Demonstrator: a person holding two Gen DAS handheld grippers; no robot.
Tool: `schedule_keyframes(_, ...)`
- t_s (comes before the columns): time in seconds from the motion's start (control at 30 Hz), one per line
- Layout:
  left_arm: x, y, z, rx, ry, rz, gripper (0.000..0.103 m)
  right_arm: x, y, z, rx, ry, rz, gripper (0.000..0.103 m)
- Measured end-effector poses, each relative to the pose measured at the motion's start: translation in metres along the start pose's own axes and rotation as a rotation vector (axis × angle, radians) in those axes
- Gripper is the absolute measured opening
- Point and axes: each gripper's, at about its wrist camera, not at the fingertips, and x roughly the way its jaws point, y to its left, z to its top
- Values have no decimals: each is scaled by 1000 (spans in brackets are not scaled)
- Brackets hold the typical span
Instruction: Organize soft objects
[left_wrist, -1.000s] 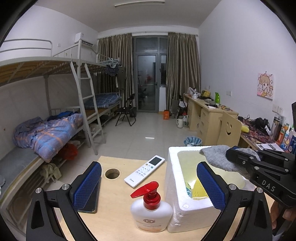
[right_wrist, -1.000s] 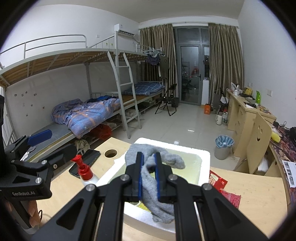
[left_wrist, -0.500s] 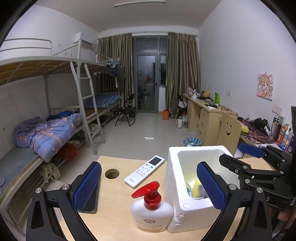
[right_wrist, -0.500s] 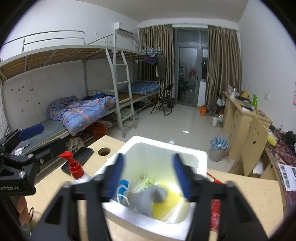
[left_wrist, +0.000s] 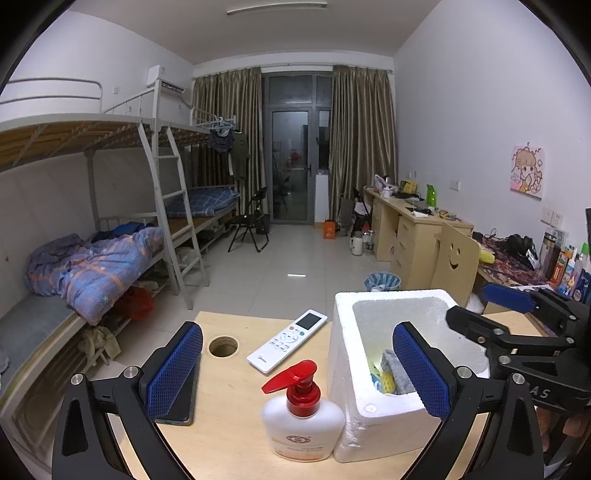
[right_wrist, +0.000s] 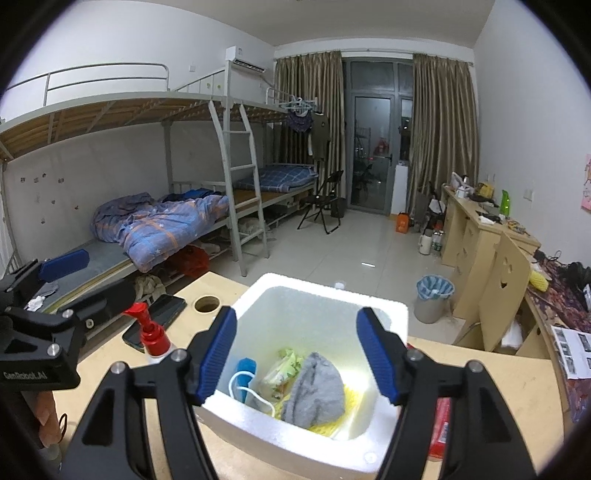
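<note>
The grey sock (right_wrist: 317, 387) sits crumpled inside the white foam box (right_wrist: 332, 291), on top of a yellow mesh thing, a snack packet and a blue face mask (right_wrist: 242, 376), so it looks like the soft stuff is being collected there. The right gripper (right_wrist: 297, 354) hangs right over the box opening, its jaws have just been opening and nothing is between the blue pads now, so the sock is let go. The left gripper (left_wrist: 299, 369) is spread wide and empty too, parked low over the wooden table (left_wrist: 229, 424), probably just waiting. A pump bottle (left_wrist: 303, 417) stands touching the box, with a remote (left_wrist: 288, 341) and a phone (right_wrist: 155, 321) nearby.
</note>
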Motion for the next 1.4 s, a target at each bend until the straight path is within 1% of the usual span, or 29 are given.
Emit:
schedule_keyframes(0.1, -2, -2, 0, -12, 0, -13, 103, -11, -3, 0, 2, -9, -19, 73)
schedule_keyframes(0.23, -8, -1, 1, -18, -6, -17, 103, -27, -9, 0, 21, -30, -47, 81)
schedule_keyframes(0.47, -28, -11, -1, -8, -18, -40, 103, -58, -16, -5, 58, -57, -69, 82)
schedule_keyframes(0.57, -37, -12, -3, -6, -20, -49, 103, -73, -19, -8, 76, -74, -90, 88)
schedule_keyframes(0.63, -44, -14, -5, -8, -21, -60, 103, -84, -22, -11, 91, -91, -102, 94)
schedule_keyframes(0.73, -53, -17, -8, -8, -25, -65, 103, -103, -27, -14, 119, -122, -119, 97)
schedule_keyframes(0.97, -78, -28, -10, 11, -42, -82, 103, -131, -25, -24, 132, -151, -147, 101)
schedule_keyframes(1.4, -137, -34, -25, 25, -81, -122, 103, -170, -11, -43, 128, -180, -157, 102)
